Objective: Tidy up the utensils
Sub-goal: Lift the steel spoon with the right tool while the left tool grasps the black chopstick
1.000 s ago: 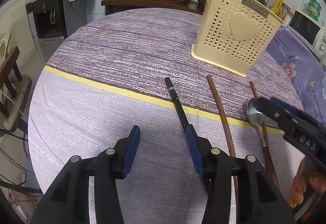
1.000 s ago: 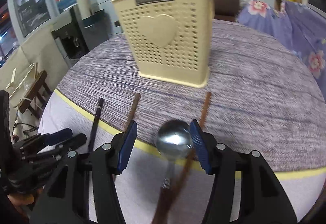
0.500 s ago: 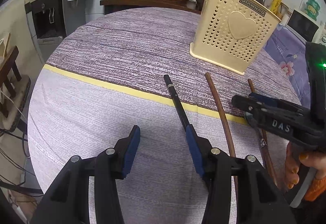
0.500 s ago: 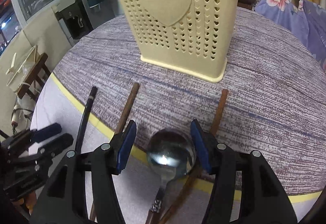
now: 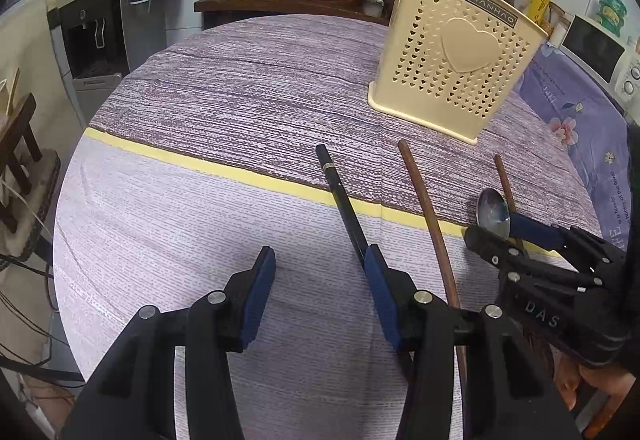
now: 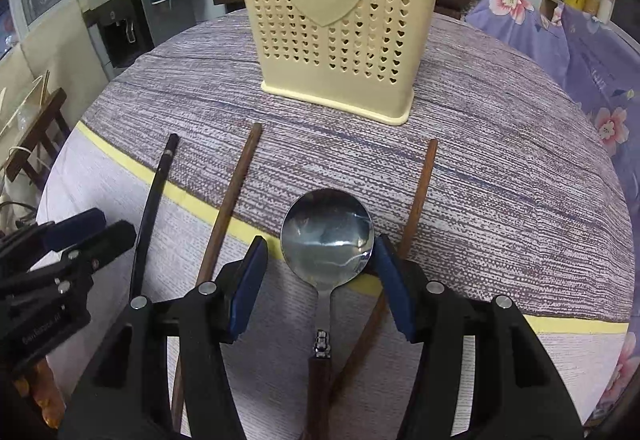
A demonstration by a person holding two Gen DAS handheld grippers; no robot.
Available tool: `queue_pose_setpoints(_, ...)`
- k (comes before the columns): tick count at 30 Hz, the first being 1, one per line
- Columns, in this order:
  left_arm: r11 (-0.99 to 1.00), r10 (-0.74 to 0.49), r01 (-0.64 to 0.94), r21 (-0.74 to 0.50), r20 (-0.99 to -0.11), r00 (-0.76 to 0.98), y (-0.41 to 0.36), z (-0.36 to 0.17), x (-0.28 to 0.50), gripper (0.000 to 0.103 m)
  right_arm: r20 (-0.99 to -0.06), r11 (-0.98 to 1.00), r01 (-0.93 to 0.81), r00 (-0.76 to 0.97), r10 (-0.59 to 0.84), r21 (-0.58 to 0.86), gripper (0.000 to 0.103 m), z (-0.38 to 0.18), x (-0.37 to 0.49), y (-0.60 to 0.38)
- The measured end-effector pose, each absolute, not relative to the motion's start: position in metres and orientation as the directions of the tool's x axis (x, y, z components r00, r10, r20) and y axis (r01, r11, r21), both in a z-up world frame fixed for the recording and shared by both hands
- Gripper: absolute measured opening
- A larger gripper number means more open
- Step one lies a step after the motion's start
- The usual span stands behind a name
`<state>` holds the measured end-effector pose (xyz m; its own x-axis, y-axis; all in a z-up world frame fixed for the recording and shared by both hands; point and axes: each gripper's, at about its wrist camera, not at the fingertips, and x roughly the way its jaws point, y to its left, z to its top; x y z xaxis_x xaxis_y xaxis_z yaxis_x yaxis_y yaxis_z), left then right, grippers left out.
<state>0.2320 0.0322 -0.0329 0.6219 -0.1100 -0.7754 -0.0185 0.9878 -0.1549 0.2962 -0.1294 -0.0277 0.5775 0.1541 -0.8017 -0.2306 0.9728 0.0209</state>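
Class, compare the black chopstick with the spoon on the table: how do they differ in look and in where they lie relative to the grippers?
The black chopstick is a thin dark rod; the spoon has a round shiny metal bowl and a brown handle. The black chopstick lies by the left gripper, along its right finger; the spoon lies between the open fingers of the right gripper. Both lie flat on the tablecloth, crossing its yellow stripe.
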Motion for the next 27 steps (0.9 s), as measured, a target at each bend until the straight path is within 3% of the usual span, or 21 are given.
queue_pose_setpoints(4, 0.988, -0.110, -0.019, -0.155, -0.775, 0.622, 0.032, -0.033, 0.232, 0.047, -0.805, 0.976, -0.217, 0.577, 0.140, 0.014, 0.055, -0.027, 0.299, -0.129)
queue_pose_setpoints(6, 0.988, -0.108, -0.018, -0.153, -0.776, 0.621, 0.032, -0.033, 0.232, 0.047, -0.805, 0.975, -0.220, 0.576, 0.143, 0.016, 0.048, -0.027, 0.299, -0.129)
queue_pose_setpoints(11, 0.989, -0.108, -0.015, -0.149, -0.781, 0.615, 0.032, -0.033, 0.236, 0.047, -0.801, 0.973, -0.218, 0.567, 0.192, 0.079, 0.048, -0.023, 0.302, -0.135)
queue_pose_setpoints(17, 0.989, -0.111, -0.012, -0.150, -0.787, 0.607, 0.030, -0.030, 0.247, 0.047, -0.713, 0.960, -0.201, 0.642, 0.280, 0.196, 0.048, 0.020, 0.283, -0.161)
queue_pose_setpoints(25, 0.992, -0.088, -0.026, -0.127, -0.808, 0.583, 0.023, -0.031, 0.275, 0.047, -0.615, 0.954, -0.205, 0.731, 0.297, 0.216, 0.048, 0.069, 0.247, -0.182)
queue_pose_setpoints(27, 0.995, -0.069, -0.021, -0.100, -0.813, 0.578, 0.018, -0.030, 0.283, 0.041, -0.609, 0.953, -0.210, 0.734, 0.301, 0.217, 0.048, 0.072, 0.244, -0.182)
